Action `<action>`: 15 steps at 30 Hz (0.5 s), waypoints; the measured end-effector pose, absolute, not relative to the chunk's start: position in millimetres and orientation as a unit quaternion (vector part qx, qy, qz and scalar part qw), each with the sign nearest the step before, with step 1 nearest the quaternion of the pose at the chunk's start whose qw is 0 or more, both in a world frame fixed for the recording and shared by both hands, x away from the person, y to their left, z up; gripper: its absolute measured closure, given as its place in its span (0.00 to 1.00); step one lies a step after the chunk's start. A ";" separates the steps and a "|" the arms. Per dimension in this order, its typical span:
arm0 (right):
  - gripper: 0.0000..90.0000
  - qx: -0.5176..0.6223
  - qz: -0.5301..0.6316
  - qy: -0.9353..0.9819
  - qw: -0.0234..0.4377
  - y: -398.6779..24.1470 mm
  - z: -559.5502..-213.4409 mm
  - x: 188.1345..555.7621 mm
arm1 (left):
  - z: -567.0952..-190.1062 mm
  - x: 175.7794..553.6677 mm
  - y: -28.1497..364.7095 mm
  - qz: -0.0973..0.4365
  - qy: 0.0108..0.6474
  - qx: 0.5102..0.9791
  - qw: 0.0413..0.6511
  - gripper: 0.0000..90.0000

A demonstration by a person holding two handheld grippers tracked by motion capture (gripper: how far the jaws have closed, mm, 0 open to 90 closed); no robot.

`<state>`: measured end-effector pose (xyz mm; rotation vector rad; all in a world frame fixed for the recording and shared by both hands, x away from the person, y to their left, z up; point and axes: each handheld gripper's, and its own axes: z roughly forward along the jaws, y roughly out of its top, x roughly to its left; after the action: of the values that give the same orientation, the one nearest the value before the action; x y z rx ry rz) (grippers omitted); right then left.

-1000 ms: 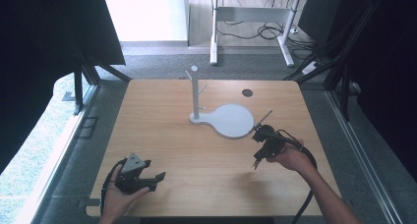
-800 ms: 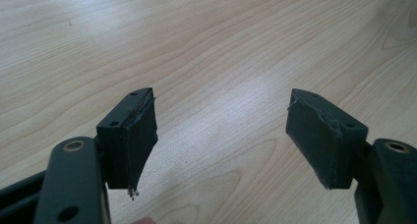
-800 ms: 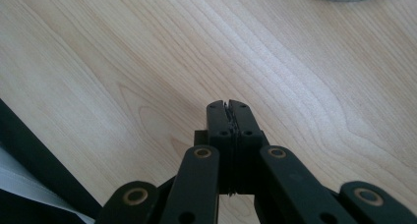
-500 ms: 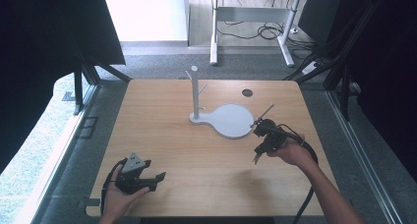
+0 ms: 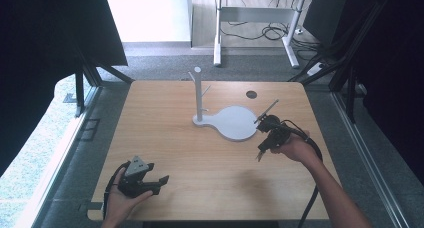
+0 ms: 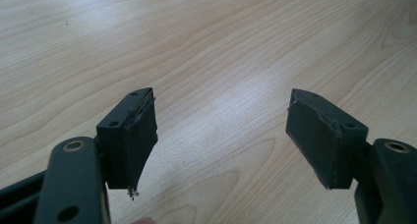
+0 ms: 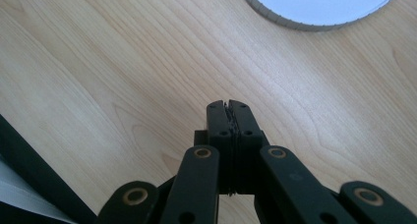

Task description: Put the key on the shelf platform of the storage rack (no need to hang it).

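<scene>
A: Item one, surroundings?

B: Wooden table (image 5: 200,153), pale grain. On it, toward twelve o'clock of centre, a white stand (image 5: 227,122): round flat base plate with an upright post (image 5: 198,95) at its nine o'clock end, short pegs branching off the post. A dark round hole (image 5: 251,94) in the tabletop, at one o'clock of the plate, apart from it. Beyond the far edge: grey carpet, white desk legs (image 5: 217,33), loose cables (image 5: 272,32). Dark panels on both sides.

A: Anything obstructing the grippers?

B: Bare wood lies in front of each. In the right gripper view the plate's grey rim (image 7: 314,22) curves across at one o'clock of the jaws, near but not touching.

A: Item two, left gripper?

B: Left gripper (image 5: 161,179), near the table's seven o'clock corner, held low in the left hand (image 5: 122,200), jaws pointing toward three o'clock. Grey three-cornered plate on top. In its own view the two black pads (image 6: 140,130) stand wide apart, nothing between them, wood grain behind.

A: Right gripper?

B: Right gripper (image 5: 259,155), at four o'clock of the white plate, just beside its rim. The right hand (image 5: 292,148) grips it, forearm running in from five o'clock; jaws tilt down toward the table at seven o'clock. A thin rod sticks up from its back end toward one o'clock. In its own view the pads (image 7: 229,118) are pressed flat together, holding nothing.

A: Task object?

B: None stated.
</scene>
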<state>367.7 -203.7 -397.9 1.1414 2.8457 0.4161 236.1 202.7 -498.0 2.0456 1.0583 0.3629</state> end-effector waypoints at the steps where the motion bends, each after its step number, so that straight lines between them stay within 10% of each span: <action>1: 1.00 0.370 0.134 0.919 0.024 -202.9 -397.4 368.4 | -498.0 236.2 202.6 0.143 0.417 0.806 0.394 0.31; 15: 1.00 0.366 0.128 0.921 0.032 -188.7 -390.1 385.7 | -497.7 236.3 204.6 0.143 0.421 0.804 0.395 0.31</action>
<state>385.7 -188.7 -390.1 1.1283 2.8367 0.3934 236.3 204.6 -497.7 2.0388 1.0677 0.3619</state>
